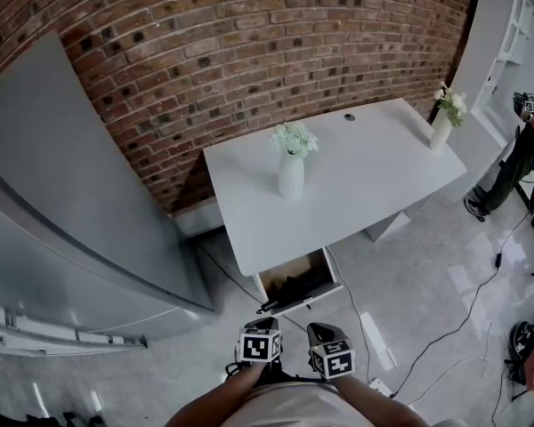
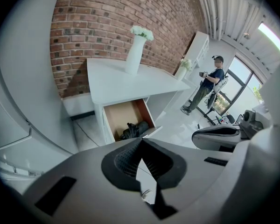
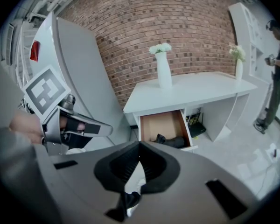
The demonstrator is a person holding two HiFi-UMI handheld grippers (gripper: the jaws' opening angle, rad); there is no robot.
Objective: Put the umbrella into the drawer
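The black umbrella [image 2: 134, 130] lies inside the open drawer [image 2: 120, 117] under the table [image 2: 116, 78]. The left gripper [image 2: 141, 141] and right gripper [image 3: 139, 144] hover well back from the drawer, each with its jaws pressed together on nothing.

Quick colour rundown: the desk [image 1: 374, 176] is plain white, and the wall [image 1: 249, 25] behind the desk is red-brown brick with pale mortar lines and a few darker bricks mixed in. On the desk, the middle vase [image 1: 291, 178] and the end vase [image 1: 440, 132] are both white, with whitish-green flowers [image 1: 294, 138]. The drawer [image 3: 161, 125] under the desk is tan inside, and the umbrella [image 3: 170, 141] in it is black. There's a flat grey panel [image 1: 62, 194] left of the desk with a red patch [image 3: 35, 51]. The floor [image 1: 409, 283] around the desk is glossy pale grey, crossed by a black cable [image 1: 497, 259]. The left gripper [image 2: 142, 140] and right gripper [image 3: 140, 143] are grey with black ribbed pads [image 2: 126, 157], and each cube [image 1: 260, 345] has black-and-white square markers.
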